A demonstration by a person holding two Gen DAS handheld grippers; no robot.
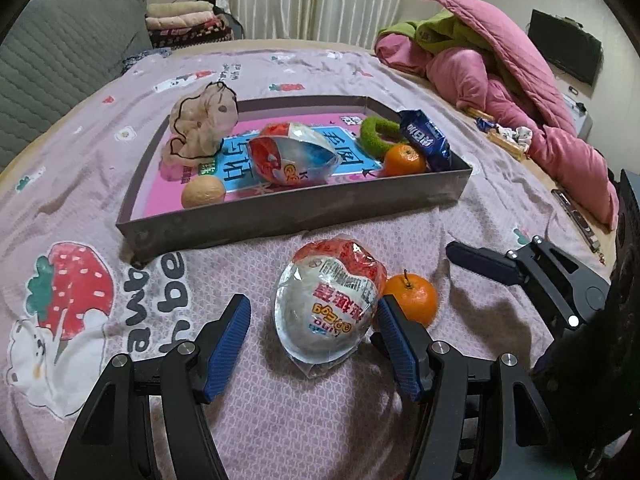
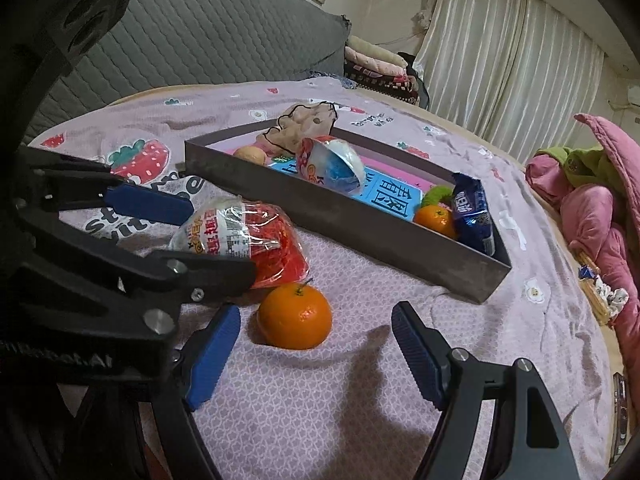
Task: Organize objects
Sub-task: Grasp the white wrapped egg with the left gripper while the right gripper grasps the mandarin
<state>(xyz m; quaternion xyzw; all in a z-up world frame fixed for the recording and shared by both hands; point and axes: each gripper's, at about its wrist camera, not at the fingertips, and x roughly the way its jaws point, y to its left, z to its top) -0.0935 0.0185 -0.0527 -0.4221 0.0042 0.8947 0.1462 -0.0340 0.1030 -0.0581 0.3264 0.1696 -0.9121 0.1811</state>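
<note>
A wrapped red-and-white egg toy point(image 1: 330, 300) lies on the pink bedspread in front of a dark box point(image 1: 280, 216). My left gripper point(image 1: 314, 318) is open, its jaws on either side of the egg. An orange point(image 1: 412, 299) lies just right of the egg. In the right wrist view my right gripper point(image 2: 316, 334) is open around that orange point(image 2: 295, 317), with the egg point(image 2: 244, 236) behind it. The box point(image 2: 360, 236) holds another egg toy point(image 1: 292, 154), an orange point(image 1: 404, 159), a blue snack packet point(image 1: 426, 138), a green ring point(image 1: 378, 133), a pale ball point(image 1: 203, 193) and a beige scrunchie point(image 1: 200, 124).
A crumpled pink and green quilt point(image 1: 500, 80) lies at the right. A grey headboard point(image 1: 60, 60) and folded blankets point(image 1: 184, 24) are at the back left. Small items point(image 1: 504, 134) and a phone point(image 1: 576, 216) lie along the right bed edge.
</note>
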